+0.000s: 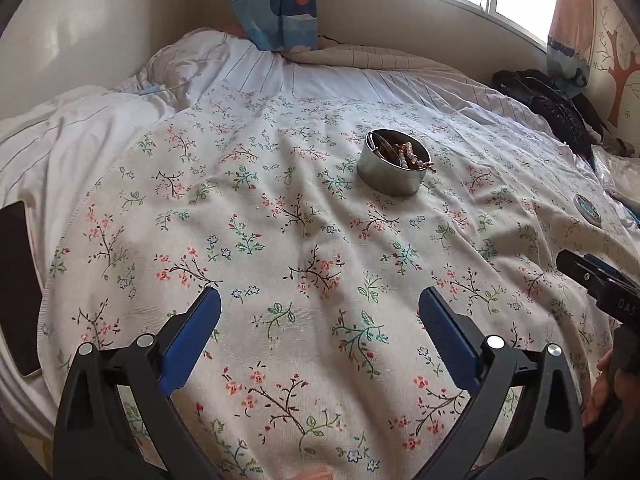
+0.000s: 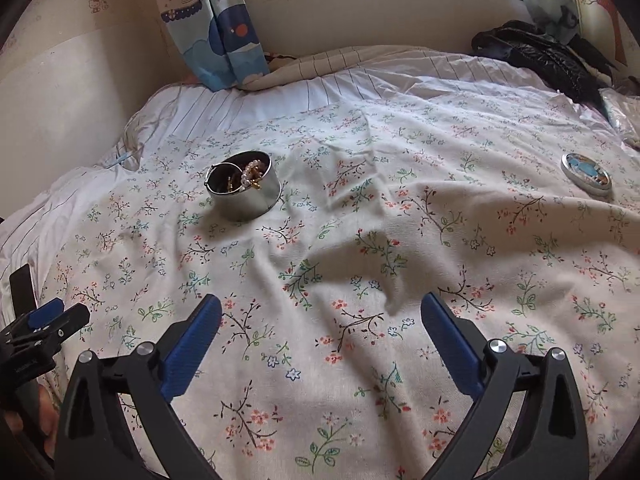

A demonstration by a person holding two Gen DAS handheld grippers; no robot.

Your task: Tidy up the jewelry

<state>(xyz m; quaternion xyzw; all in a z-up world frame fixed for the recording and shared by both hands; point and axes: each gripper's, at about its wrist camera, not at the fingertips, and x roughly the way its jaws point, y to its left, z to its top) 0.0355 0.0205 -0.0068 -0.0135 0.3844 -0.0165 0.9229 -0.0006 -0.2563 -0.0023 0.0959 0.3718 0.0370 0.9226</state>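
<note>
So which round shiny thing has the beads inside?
The tall silver tin, open, with pearl beads spilling over its rim. The flat blue-topped lid lies apart on the floral cloth, holding nothing.

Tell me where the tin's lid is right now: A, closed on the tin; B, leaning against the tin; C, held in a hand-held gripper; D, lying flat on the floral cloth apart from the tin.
D: the lid lies flat on the floral cloth, well away from the open round tin, which shows the jewelry inside.
</note>
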